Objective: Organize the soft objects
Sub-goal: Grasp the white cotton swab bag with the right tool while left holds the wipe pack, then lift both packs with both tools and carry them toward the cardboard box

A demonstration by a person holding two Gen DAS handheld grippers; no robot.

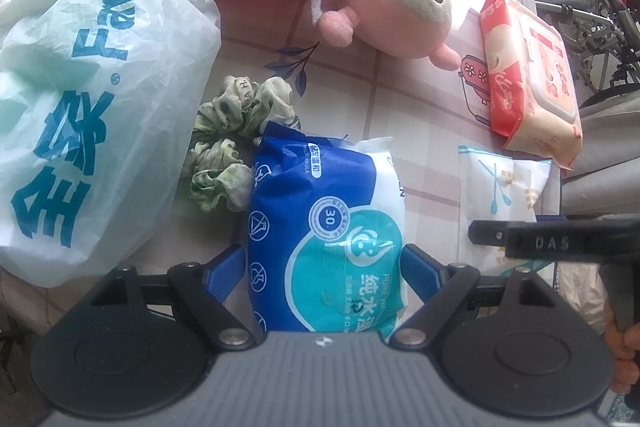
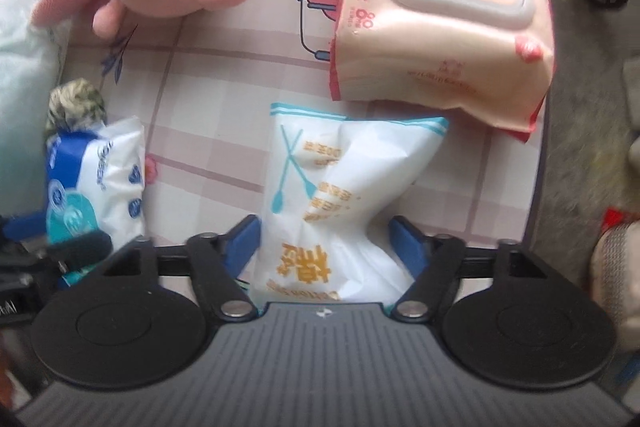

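Left gripper (image 1: 324,263) has its blue fingers (image 1: 226,273) on either side of the blue wipes pack (image 1: 328,227), right up against its sides, though I can't tell if they're actually squeezing. The right gripper (image 2: 324,243) is clamped on the white cotton swab bag (image 2: 340,195); the bag is pinched into a waist between the pads (pretty obvious crumple).

Biggest to smallest on the checked tablecloth (image 1: 400,99): the white plastic shopping bag (image 1: 80,99) hogs the whole left side. The peach-and-red wipes pack (image 2: 440,27) sits along the right edge, one corner overhanging it and overlapping the top of the swab bag. The pink plush doll (image 1: 396,7) lies toward the far edge with other soft toys crowding behind it. The blue pack is mid-table near the front, the swab bag just right of it at the right edge. The green scrunchie (image 1: 228,139) is wedged between shopping bag and blue pack, touching both.

Open cloth is mostly the middle strip between doll and packs.
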